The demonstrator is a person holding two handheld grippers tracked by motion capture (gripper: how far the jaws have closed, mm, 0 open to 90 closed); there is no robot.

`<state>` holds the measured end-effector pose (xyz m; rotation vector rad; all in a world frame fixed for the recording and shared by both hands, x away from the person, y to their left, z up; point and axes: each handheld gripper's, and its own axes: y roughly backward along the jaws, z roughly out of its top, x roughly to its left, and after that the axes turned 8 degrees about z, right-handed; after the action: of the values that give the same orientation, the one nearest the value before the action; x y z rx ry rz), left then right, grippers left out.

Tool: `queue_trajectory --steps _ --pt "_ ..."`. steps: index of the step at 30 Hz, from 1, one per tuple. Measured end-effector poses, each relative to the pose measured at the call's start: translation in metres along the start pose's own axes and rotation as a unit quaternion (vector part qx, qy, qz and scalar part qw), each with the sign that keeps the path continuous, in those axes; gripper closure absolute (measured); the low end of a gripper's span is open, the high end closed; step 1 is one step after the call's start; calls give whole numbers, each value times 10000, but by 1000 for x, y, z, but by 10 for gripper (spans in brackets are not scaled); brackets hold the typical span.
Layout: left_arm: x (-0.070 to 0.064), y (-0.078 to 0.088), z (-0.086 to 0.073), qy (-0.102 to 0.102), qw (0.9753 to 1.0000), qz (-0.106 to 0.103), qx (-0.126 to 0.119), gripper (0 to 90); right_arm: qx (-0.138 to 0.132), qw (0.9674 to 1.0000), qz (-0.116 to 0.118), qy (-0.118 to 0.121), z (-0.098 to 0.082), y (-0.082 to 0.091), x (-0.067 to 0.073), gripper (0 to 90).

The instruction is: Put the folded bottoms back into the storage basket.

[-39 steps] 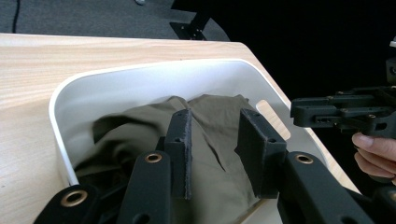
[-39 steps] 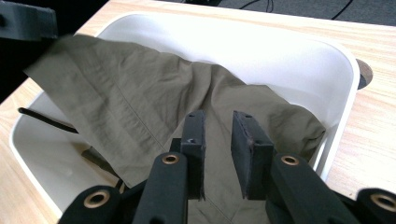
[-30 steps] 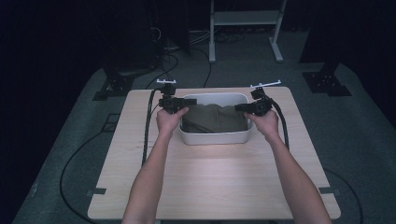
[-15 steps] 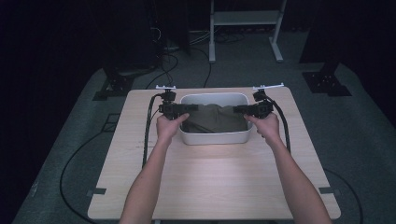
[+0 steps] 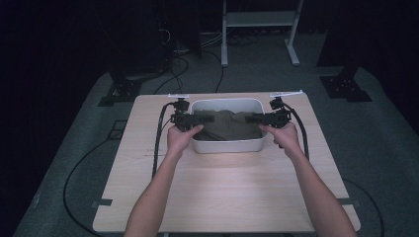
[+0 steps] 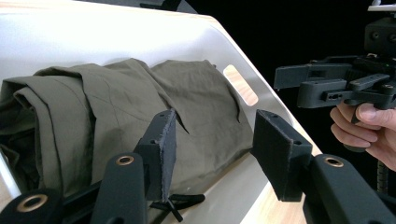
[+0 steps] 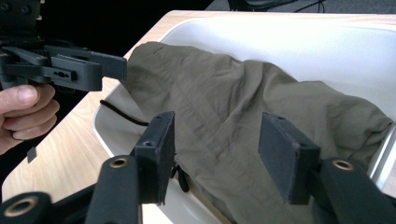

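An olive-green folded garment (image 5: pixel 225 126) lies in a white plastic tub (image 5: pixel 227 146) at the table's far middle. My left gripper (image 5: pixel 197 120) reaches over the tub's left end and my right gripper (image 5: pixel 251 118) over its right end, pointing at each other. In the left gripper view the left gripper (image 6: pixel 212 140) stands open just above the garment (image 6: pixel 116 102), with nothing between its pads. The right gripper (image 7: pixel 217 140) is likewise open over the cloth (image 7: pixel 243 102). Each view shows the other gripper across the tub: the right gripper (image 6: pixel 322 84) and the left gripper (image 7: pixel 70 67).
The tub (image 6: pixel 70 37) has a cut-out handle slot (image 6: pixel 240 85) in its end wall. A thin black cord (image 7: pixel 123 116) lies inside the tub by the garment. Wooden table (image 5: pixel 222 192) stretches bare toward the person. Cables (image 5: pixel 159 143) trail off the table's left side.
The garment's mound has sunk flatter into the tub. Both grippers have dropped slightly at the tub's two ends.
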<state>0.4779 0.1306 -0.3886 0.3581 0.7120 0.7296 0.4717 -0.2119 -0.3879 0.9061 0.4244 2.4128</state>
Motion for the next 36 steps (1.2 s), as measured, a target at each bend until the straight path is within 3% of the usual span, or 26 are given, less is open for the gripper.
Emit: queue_trajectory --steps 6,10,23,36 --pt "-2 7 -4 -26 10000 -51 -15 418 130 9998 151 -1 -3 4 1 366" --pt "-3 11 -7 -12 10000 -57 -35 389 64 9998 204 19 -4 9 3 353" --pt "-11 18 -13 -142 9998 -162 -13 341 117 9995 273 54 -13 18 6 331" --pt "-14 23 -25 -145 9997 -203 3 308 141 9992 380 61 -24 27 8 334"
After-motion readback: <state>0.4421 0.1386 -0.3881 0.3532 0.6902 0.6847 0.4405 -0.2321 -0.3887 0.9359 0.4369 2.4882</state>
